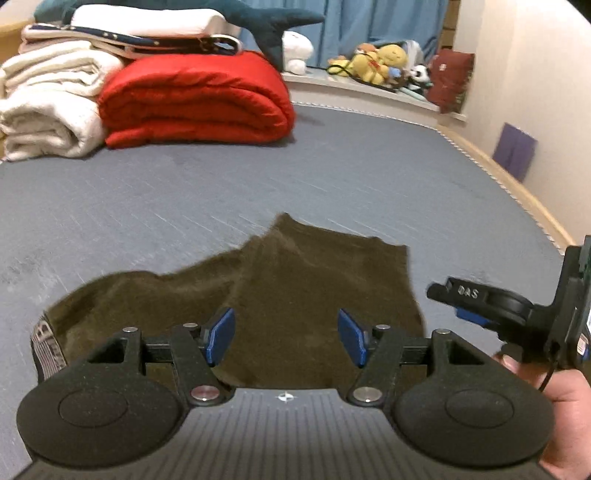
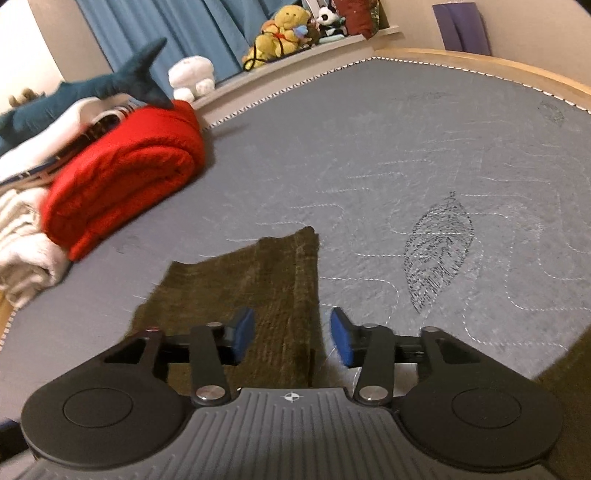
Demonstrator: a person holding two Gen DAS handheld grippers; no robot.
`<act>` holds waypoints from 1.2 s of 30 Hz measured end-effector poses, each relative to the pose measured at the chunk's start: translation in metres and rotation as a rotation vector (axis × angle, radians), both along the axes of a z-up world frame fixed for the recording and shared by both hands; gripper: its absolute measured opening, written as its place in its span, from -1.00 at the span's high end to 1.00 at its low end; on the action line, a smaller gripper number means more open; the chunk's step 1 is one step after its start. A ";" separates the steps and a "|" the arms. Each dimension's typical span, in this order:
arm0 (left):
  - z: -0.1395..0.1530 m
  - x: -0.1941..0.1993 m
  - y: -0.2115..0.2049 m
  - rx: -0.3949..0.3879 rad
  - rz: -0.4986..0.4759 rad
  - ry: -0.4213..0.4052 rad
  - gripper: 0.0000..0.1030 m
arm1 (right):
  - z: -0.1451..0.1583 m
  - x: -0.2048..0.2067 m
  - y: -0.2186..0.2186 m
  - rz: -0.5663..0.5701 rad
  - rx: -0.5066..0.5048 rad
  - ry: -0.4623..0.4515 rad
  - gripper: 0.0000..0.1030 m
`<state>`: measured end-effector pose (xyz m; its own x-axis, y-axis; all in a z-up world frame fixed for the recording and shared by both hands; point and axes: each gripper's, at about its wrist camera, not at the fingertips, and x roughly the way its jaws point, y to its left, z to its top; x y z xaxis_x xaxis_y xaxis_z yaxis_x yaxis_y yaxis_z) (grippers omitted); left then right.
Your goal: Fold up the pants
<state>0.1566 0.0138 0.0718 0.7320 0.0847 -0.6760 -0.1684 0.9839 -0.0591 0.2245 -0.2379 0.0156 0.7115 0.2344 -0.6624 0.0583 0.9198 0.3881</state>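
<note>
Olive-brown pants [image 1: 280, 280] lie flat on the grey mattress [image 1: 184, 192], with the patterned waistband [image 1: 44, 343] at the near left. My left gripper [image 1: 287, 336] hovers just over the cloth, open, with nothing pressed between its blue pads [image 1: 221, 336]. At the right a hand holds my right gripper [image 1: 452, 302] beside the pants' right edge. In the right wrist view the pants [image 2: 258, 280] run up the middle. My right gripper [image 2: 292, 336] is open and straddles their right edge, its pads clear of the cloth.
A folded red blanket [image 1: 195, 99], white towels [image 1: 48, 110] and a shark plush [image 1: 266, 18] are stacked at the far left. Plush toys [image 1: 380, 62] sit on the ledge behind. The wooden bed frame [image 1: 535, 206] borders the right. A stitched leaf [image 2: 439, 251] marks the mattress.
</note>
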 end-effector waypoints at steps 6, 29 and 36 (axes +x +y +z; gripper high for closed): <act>-0.024 0.020 0.017 -0.013 -0.002 0.007 -0.34 | -0.035 0.033 0.007 0.019 -0.051 0.083 -0.30; -0.054 0.046 0.068 -0.117 0.112 0.009 -0.40 | 0.021 -0.006 0.052 0.414 -0.139 -0.200 0.78; -0.059 0.051 0.089 -0.179 0.184 0.053 -0.40 | 0.003 -0.005 0.062 0.657 0.044 -0.083 0.78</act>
